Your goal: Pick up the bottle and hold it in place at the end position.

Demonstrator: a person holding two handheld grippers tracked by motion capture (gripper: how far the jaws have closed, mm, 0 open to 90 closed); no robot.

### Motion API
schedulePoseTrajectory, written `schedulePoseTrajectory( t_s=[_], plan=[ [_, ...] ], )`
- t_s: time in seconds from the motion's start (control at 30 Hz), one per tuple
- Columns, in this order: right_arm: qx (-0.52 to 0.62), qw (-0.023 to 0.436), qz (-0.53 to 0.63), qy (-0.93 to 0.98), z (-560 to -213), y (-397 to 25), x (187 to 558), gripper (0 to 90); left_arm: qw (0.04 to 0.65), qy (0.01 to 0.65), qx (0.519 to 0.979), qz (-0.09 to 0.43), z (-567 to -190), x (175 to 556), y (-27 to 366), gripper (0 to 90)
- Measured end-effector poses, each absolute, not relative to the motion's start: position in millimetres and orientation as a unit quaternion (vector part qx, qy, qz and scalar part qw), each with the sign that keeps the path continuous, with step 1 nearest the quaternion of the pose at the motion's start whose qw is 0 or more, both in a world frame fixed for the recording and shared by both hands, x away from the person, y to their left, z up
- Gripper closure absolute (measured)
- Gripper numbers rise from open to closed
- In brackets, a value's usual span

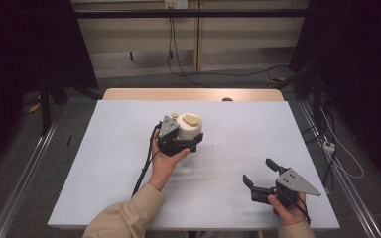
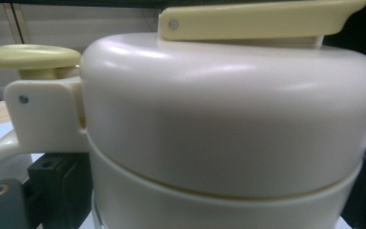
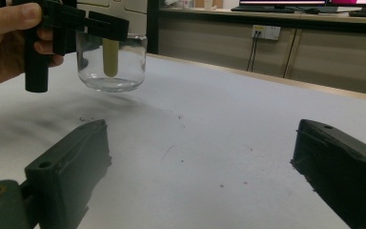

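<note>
From the high view, I've got the left gripper (image 1: 191, 141) clamped around the cream-lidded jar (image 1: 189, 128) mid-table (image 1: 119, 163); the right gripper (image 1: 260, 173) sits spread wide, holding nothing. Left gripper view: lid lever (image 2: 262, 19) level, jar upright, long axis vertical. Right gripper view: the glass base (image 3: 110, 62) hangs clear of the table. I reckon smooth glass could slip if my squeeze eases.
</note>
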State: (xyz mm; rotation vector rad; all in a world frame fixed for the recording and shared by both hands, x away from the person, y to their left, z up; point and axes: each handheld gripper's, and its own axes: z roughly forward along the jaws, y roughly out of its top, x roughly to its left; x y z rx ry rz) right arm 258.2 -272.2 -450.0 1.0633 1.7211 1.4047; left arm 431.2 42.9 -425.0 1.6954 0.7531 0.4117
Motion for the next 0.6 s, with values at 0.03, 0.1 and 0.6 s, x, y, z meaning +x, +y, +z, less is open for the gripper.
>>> schedulePoseTrajectory(
  t_s=[0.03,0.1,0.6],
  plan=[
    [0.407,0.333,0.538,0.659,-450.1,-272.2,258.3,4.6,0.582,0.324,0.725,0.177,-425.6,431.7,42.6,5.6],
    [0.407,0.333,0.537,0.659,-450.2,-272.2,258.4,4.6,0.579,0.323,0.727,0.178,-426.8,432.9,43.2,5.6],
    [0.406,0.331,0.537,0.662,-450.5,-271.5,258.7,4.6,0.578,0.335,0.723,0.177,-431.0,439.9,37.7,5.6]
  ],
)
